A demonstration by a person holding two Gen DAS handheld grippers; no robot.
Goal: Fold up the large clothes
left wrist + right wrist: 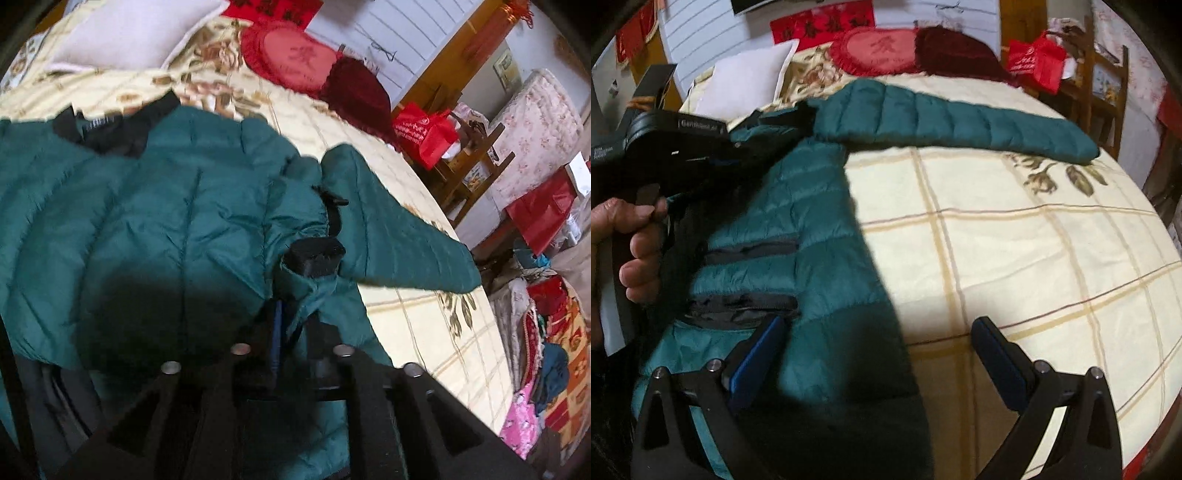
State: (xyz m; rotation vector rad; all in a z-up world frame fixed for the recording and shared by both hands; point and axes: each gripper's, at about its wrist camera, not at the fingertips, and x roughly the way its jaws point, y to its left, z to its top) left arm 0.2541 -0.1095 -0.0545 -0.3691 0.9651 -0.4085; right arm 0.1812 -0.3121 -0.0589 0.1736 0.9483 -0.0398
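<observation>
A teal quilted puffer jacket with a black collar lies on the bed; it also shows in the right wrist view. My left gripper is shut on a fold of the jacket's side near the armpit, holding it up over the body. One sleeve stretches out flat to the right across the bedspread. My right gripper is open and empty, low over the jacket's right edge, one blue pad above the fabric. The left gripper's body and the hand holding it show at the left.
The bed has a cream checked floral bedspread. A white pillow and red cushions lie at the head. Red bags, a wooden chair and piled items stand beside the bed on the right.
</observation>
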